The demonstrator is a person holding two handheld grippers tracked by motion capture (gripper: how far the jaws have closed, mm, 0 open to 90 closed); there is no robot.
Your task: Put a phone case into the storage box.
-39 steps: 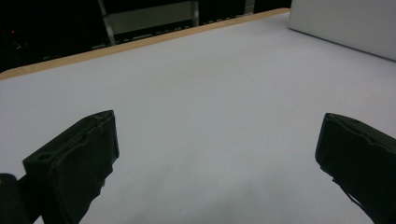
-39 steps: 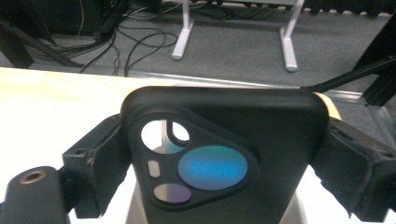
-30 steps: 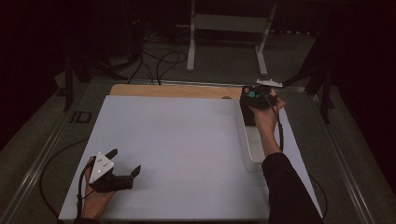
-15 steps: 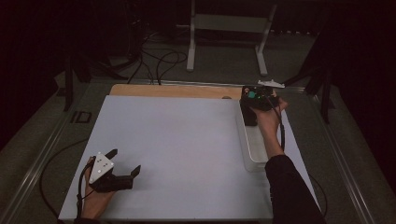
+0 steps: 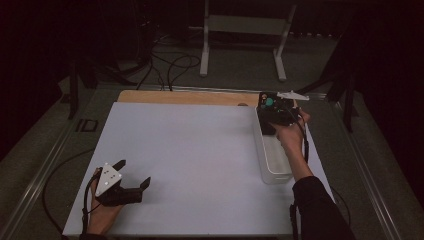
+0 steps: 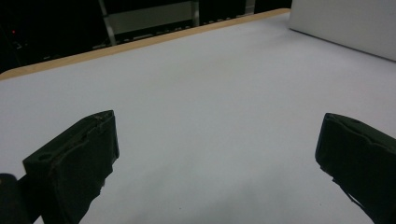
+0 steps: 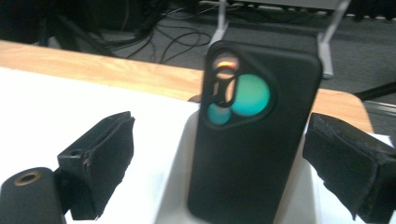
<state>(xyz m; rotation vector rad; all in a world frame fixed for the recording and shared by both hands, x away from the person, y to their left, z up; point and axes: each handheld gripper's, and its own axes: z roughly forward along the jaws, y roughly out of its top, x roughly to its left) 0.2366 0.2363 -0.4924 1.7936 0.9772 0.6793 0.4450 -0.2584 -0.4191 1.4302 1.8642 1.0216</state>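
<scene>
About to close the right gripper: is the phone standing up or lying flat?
Standing up. The phone rises on end from the tray, camera end up, between the right gripper's open jaws, touching neither.

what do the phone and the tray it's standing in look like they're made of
Phone: its back looks like a matte black rubbery or soft plastic case, with dull even sheen and rounded edges. Tray: probably clear or whitish plastic, since its thin walls look see-through and glossy.
</scene>
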